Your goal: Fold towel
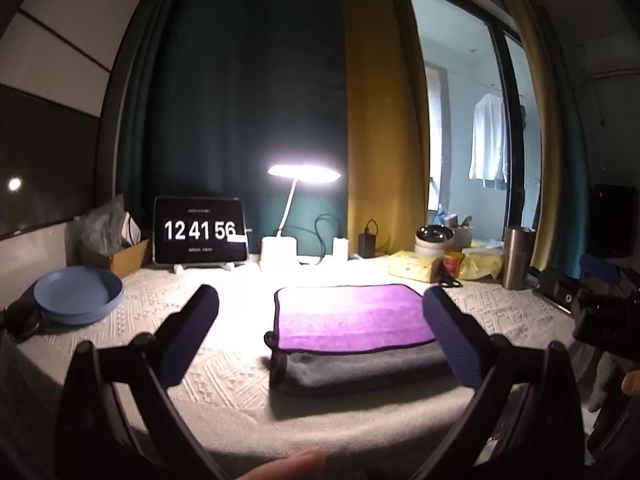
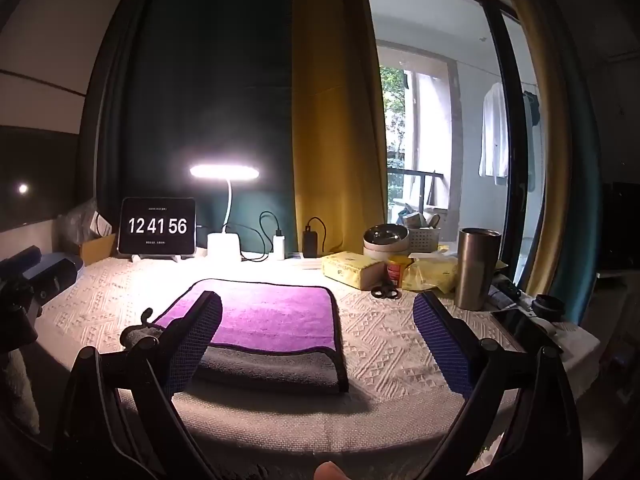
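Note:
A folded towel (image 1: pixel 352 316), purple on top with a grey layer below and dark edging, lies flat on the white patterned tablecloth (image 1: pixel 224 364). In the right wrist view the towel (image 2: pixel 268 316) sits left of centre. My left gripper (image 1: pixel 320 320) is open and empty, held above the table's near side, its right finger over the towel's right edge. My right gripper (image 2: pixel 318 324) is open and empty, its left finger over the towel's near left part. The right gripper body also shows at the right edge of the left wrist view (image 1: pixel 600 312).
Along the back stand a tablet clock (image 1: pixel 200 230), a lit desk lamp (image 1: pixel 304 172), a charger (image 1: pixel 366 242), yellow tissue packs (image 1: pixel 416 266) and a steel tumbler (image 2: pixel 476 268). A blue plate (image 1: pixel 78 294) lies at left. Scissors (image 2: pixel 384 291) lie right of the towel.

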Tool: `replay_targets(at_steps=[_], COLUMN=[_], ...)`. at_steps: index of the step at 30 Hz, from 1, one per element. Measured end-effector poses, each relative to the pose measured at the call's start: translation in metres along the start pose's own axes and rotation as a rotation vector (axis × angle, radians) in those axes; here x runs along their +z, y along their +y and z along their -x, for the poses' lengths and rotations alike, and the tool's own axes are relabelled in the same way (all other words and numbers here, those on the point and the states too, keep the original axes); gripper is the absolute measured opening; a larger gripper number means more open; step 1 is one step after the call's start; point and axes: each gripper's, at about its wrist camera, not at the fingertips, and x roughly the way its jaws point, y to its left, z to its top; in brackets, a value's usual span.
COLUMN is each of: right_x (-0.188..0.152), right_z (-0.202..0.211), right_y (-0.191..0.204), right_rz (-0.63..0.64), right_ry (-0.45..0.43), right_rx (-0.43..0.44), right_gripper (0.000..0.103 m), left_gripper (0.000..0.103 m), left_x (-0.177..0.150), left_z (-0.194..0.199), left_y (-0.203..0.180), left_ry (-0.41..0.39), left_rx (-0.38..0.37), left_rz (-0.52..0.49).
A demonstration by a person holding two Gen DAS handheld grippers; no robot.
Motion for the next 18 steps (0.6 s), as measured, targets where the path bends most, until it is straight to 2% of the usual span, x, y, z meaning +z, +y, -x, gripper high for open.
replay_targets(at_steps=[1, 4, 18], right_x=[0.000, 0.000, -0.005], right_z=[0.000, -0.001, -0.006], right_y=[0.000, -0.002, 0.008], right_rz=[-0.003, -0.011, -0.006], right_ry=[0.000, 0.003, 0.016], right_rx=[0.000, -0.004, 0.017], right_gripper=[0.099, 0.099, 0.099], left_gripper=[0.102, 0.102, 0.102], left_x=[0.000, -0.001, -0.006], left_z=[0.001, -0.003, -0.003], left_y=[0.000, 0.001, 0.001], left_ry=[-0.004, 0.050, 0.030], left_rx=[0.005, 0.003, -0.003], left_rz=[0.003, 0.011, 0.002])
